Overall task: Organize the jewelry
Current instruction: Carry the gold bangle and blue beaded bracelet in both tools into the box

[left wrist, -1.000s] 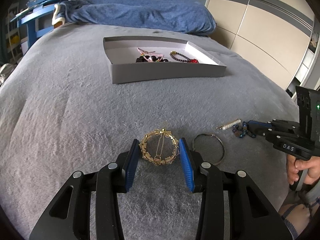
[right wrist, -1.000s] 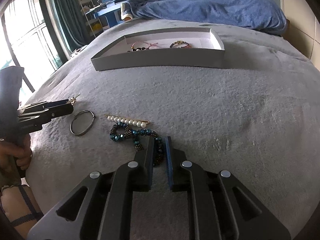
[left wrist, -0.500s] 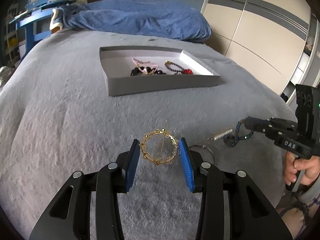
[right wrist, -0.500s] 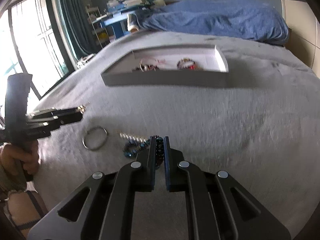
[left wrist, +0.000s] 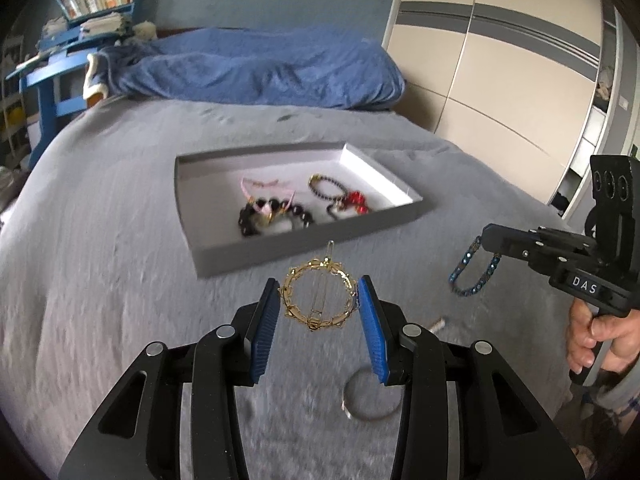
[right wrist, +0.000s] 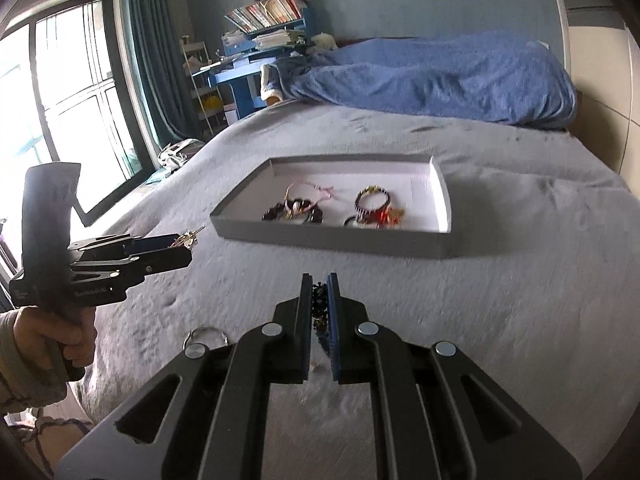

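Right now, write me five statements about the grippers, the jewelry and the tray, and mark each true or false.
1. The left gripper holds a gold ring-shaped clip. True.
2. The right gripper is open with nothing in it. False: it is shut on a blue beaded bracelet.
3. The tray has no jewelry in it. False: several bracelets lie inside.
4. A silver ring lies on the grey blanket. True.
5. The gold clip rests in the tray. False: it is in the left gripper, on the near side of the tray.
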Available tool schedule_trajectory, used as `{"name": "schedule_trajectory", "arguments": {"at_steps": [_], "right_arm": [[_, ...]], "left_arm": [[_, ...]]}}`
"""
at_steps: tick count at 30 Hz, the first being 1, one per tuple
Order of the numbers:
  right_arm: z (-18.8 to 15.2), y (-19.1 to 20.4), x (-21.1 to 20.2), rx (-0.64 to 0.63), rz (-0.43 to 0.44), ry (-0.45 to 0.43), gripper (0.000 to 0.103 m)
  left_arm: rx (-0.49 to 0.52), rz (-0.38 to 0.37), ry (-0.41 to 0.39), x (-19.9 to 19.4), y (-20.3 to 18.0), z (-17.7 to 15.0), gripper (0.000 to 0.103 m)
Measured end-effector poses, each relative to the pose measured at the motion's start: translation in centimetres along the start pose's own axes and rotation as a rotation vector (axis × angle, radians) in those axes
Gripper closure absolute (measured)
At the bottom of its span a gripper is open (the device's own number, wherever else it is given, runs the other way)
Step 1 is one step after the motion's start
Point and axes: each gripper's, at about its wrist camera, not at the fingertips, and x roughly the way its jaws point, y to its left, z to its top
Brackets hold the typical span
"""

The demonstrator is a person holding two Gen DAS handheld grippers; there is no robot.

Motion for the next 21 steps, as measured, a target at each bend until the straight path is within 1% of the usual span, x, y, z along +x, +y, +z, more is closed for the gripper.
{"name": "schedule_trajectory", "arguments": {"at_steps": [11,17,21], "right_arm": [[2.8,-2.1,-0.2,0.033,0.022,-0.043,0.096],[4.7,-3.1,0.5,0.044,0.027,-0.055,0.096],[6.5,-2.8,1.8,0.005,0.012,-0.048,0.096]], "left_arm": [[0.038,0.006,-0.028,0.9,0.0,3.0,0.062],[0.065,0.031,-0.009,2.7,0.6,4.4,0.062],[0.038,0.033,0.009,4.4,1.9,5.4,0.062]]}}
